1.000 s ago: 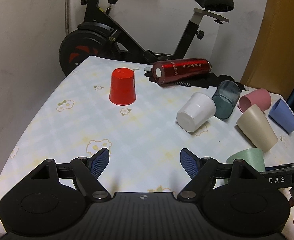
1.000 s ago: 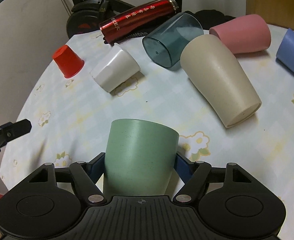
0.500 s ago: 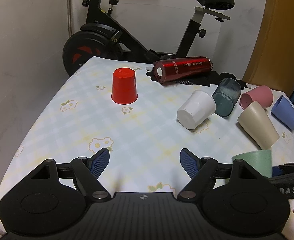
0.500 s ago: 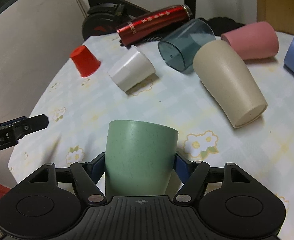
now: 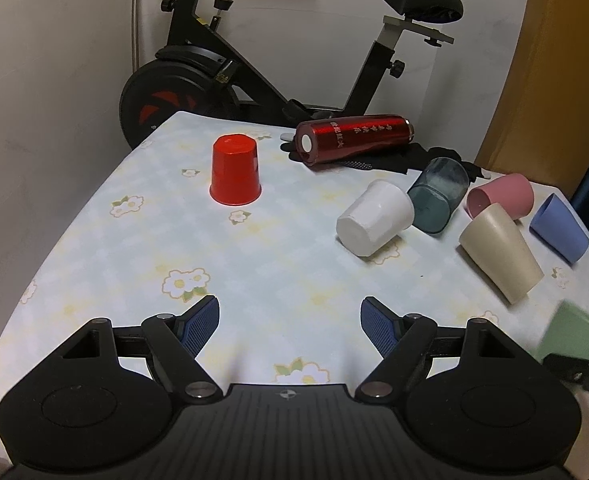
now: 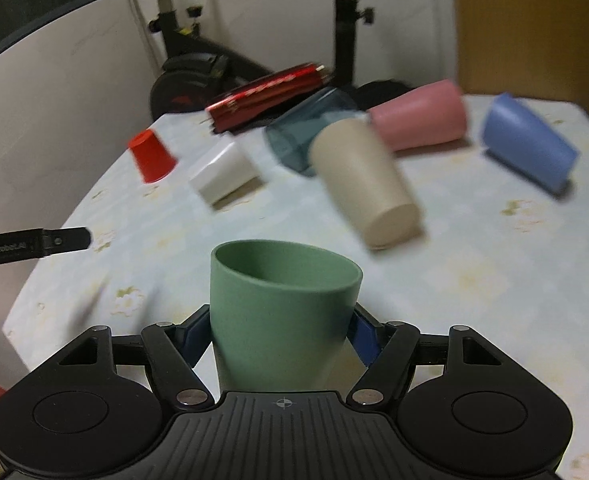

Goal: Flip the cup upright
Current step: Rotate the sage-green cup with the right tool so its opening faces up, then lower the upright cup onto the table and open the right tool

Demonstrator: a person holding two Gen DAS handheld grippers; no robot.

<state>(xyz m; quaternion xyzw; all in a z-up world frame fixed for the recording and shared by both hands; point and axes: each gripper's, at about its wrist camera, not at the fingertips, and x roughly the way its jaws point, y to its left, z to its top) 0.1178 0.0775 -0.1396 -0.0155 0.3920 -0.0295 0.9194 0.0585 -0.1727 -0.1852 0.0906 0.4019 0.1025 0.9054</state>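
Note:
My right gripper is shut on a green cup and holds it above the table, its open mouth tilted away from the camera. The green cup also shows at the right edge of the left wrist view, blurred. My left gripper is open and empty above the table's near edge. A red cup stands upside down at the far left. White, teal, beige, pink and blue cups lie on their sides.
A red metal bottle lies at the table's far edge on a dark cloth. An exercise bike stands behind the table. A white wall is at the left and a wooden panel at the right.
My right gripper has lifted the green cup and turned it, so its open mouth now shows. The view is blurred by motion. My left gripper has drawn back slightly, still open.

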